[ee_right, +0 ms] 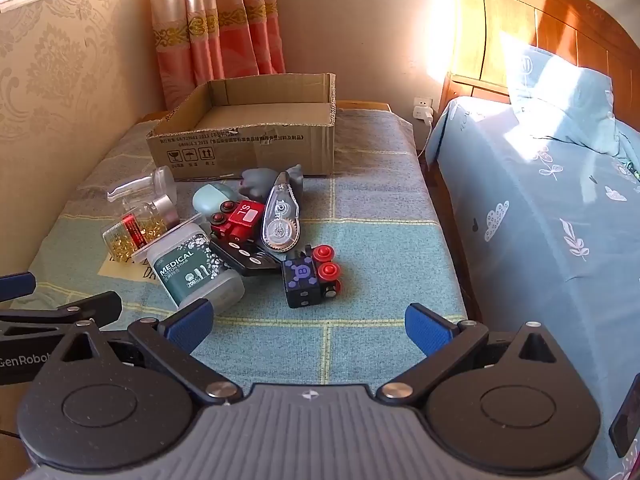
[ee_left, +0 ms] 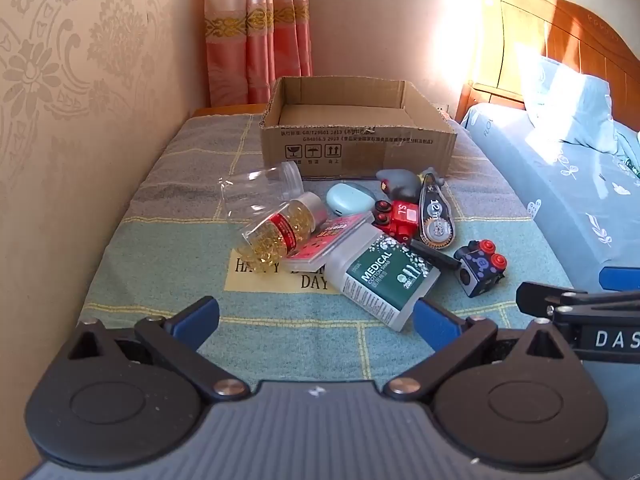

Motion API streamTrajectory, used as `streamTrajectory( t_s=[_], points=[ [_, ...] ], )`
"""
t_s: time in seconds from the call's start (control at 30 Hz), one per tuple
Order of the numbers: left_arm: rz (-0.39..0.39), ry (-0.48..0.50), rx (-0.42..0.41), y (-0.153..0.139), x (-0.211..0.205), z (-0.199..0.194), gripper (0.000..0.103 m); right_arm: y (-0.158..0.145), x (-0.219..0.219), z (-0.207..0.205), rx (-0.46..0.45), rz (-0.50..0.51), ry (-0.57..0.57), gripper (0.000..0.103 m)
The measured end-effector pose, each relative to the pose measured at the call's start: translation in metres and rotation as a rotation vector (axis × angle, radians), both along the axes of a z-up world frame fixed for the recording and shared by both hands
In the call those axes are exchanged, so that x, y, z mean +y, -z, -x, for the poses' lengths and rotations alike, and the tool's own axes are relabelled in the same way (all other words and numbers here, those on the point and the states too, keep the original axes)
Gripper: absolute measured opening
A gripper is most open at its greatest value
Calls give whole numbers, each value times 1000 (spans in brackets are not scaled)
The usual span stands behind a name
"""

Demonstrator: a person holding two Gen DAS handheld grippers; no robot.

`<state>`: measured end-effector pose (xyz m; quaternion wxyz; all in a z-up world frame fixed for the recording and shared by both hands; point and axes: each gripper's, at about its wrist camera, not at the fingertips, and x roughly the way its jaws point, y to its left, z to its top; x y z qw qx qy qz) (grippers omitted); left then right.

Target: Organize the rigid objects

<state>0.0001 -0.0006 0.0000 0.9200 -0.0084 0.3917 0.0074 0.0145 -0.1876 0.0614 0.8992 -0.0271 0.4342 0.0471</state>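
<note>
Clutter (ee_left: pixel 360 236) lay before the cardboard box (ee_left: pixel 356 128); both the left gripper (ee_left: pixel 316 316) and right gripper (ee_right: pixel 308 324) had fingers released, empty.

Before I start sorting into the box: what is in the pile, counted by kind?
Jars: 2
Toy cars: 2
Swab box: 1
Tape: 1
Earbud case: 1
Grey toy: 1
Pink box: 1
Black remote: 1
Total: 10
</note>
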Motion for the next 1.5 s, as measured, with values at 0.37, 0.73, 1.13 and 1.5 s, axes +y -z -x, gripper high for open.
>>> streamTrajectory(
  t_s=[0.37,0.73,1.13,1.5],
  points=[
    [12,0,-15,-1,-2,0,102,-2,2,0,-8,7,7,103],
    [16,-4,-18,-3,1,0,102,-3,3,1,-13,9,-1,103],
    [16,-5,-22,-3,2,1,102,-6,4,2,-18,7,-3,103],
    [15,-6,-26,-3,1,1,102,-6,4,2,-20,9,-3,103]
  ],
)
